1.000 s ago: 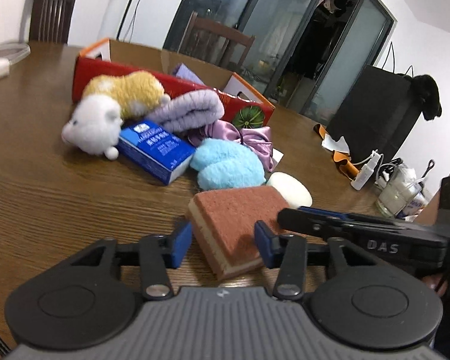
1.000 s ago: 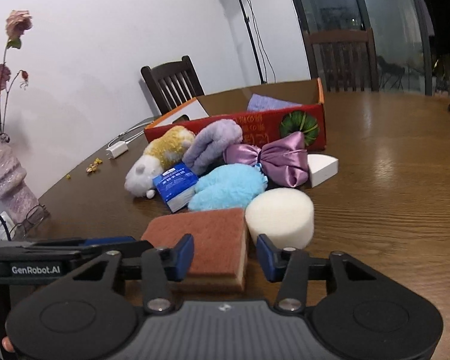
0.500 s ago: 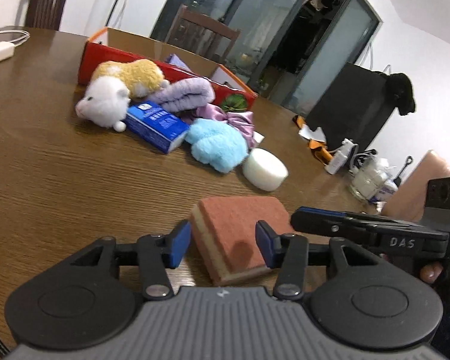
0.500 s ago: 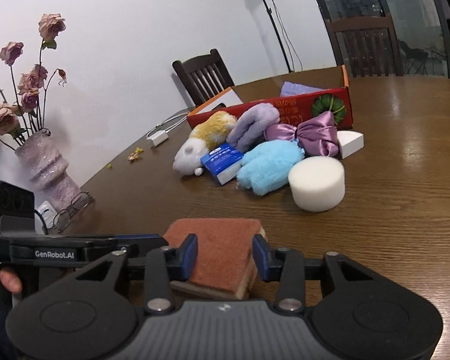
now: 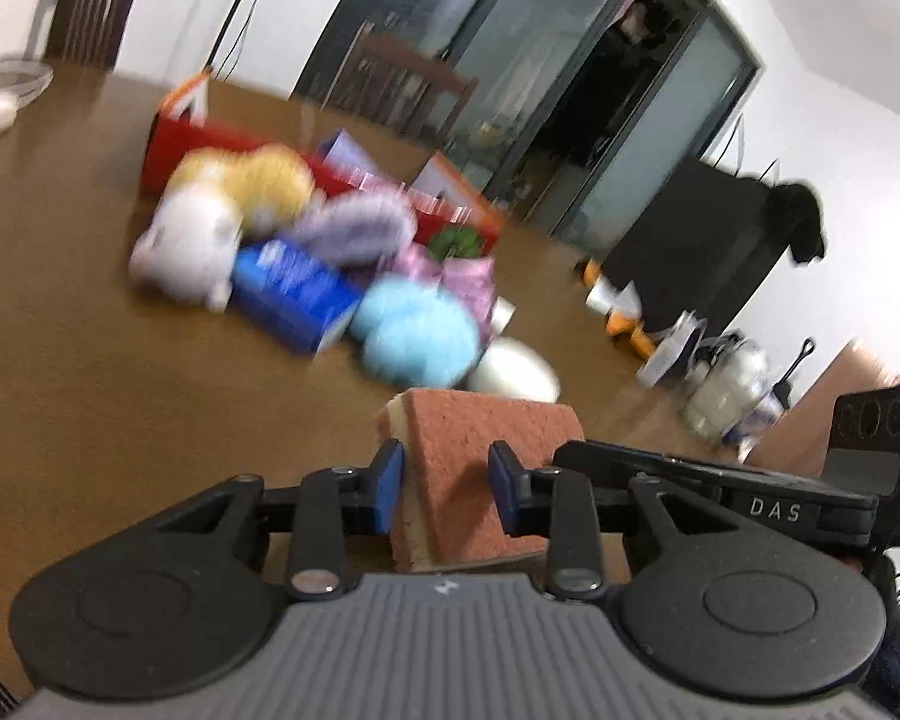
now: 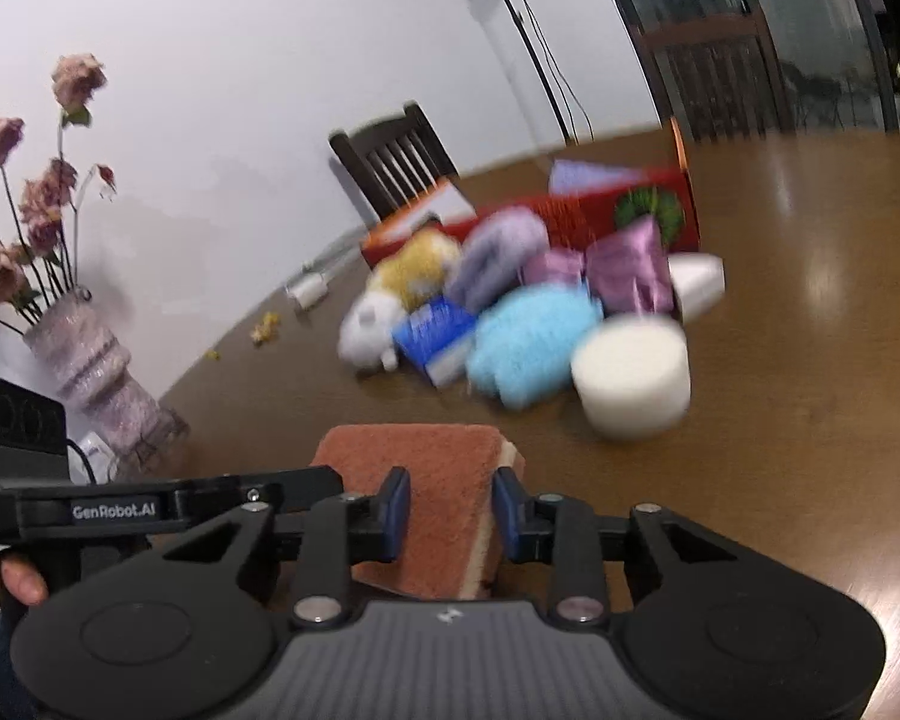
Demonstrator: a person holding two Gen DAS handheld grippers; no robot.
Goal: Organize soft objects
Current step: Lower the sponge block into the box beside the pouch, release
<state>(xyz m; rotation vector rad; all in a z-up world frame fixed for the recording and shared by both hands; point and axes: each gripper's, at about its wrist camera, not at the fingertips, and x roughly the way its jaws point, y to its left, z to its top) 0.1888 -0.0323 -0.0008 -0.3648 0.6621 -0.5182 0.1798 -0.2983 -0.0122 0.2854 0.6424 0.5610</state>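
Scouring sponge (image 5: 480, 468), rust-red top over a pale yellow layer, raised off the wooden table (image 5: 90, 372) and gripped from both sides. Left gripper (image 5: 444, 492): blue pads pressed against the sponge flanks, jaws narrowed onto it. Right gripper (image 6: 450, 510): jaws likewise closed on the same sponge (image 6: 432, 480). Legible writing: "DAS" on the right gripper's arm in the left view, "GenRobot.AI" on the left gripper's arm in the right view. At 12 o'clock beyond the sponge, blurred: white foam disc (image 6: 630, 378), blue fluffy cloth (image 6: 528, 348), blue packet (image 6: 435, 336) with unreadable print, purple bow (image 6: 624, 270), plush toy (image 6: 396, 294), red box (image 6: 576, 210). At 9 o'clock, vase of dried roses (image 6: 84, 354).
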